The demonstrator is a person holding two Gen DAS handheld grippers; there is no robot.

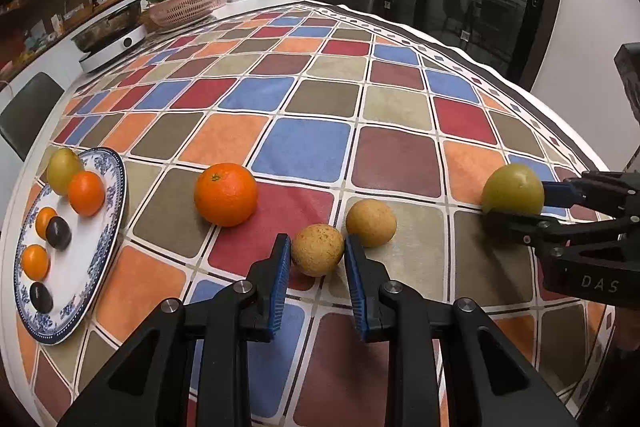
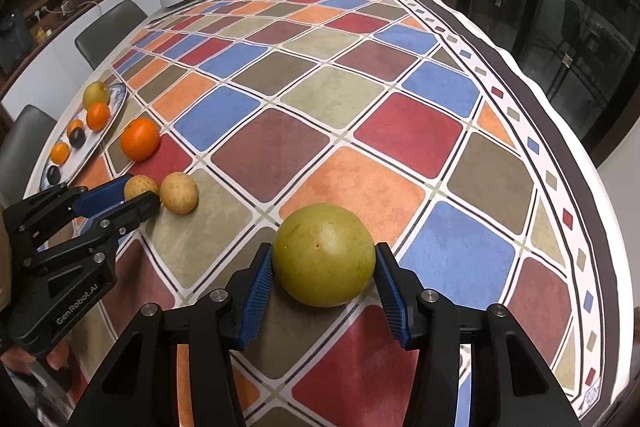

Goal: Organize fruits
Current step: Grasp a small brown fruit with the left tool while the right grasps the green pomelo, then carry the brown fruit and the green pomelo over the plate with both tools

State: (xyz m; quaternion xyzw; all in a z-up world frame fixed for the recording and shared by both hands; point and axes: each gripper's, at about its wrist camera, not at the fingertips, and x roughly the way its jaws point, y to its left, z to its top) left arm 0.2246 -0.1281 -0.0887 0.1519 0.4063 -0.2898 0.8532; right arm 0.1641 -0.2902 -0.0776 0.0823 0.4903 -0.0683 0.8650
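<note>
**Two grippers, two fruits gripped on the checked cloth**

One checked tablecloth (image 1: 312,147) covers the table. On it, at the left edge, lies one blue-and-white plate (image 1: 108,195) carrying six fruits: one green-yellow fruit (image 1: 62,171), three small oranges, the largest of them (image 1: 86,193) beside the green-yellow one, and two dark plums (image 1: 58,233).

Four fruits sit on the bare cloth. The large green fruit (image 2: 324,255) is clamped between the blue pads of the right gripper (image 2: 324,281). One big orange (image 1: 226,194) stands free, near the plate. Two brown speckled fruits lie side by side, touching or nearly so: the nearer brown fruit (image 1: 317,249) is clenched in the left gripper (image 1: 318,257), both pads against its sides, while the farther brown fruit (image 1: 371,223) rests just behind, untouched.
</note>
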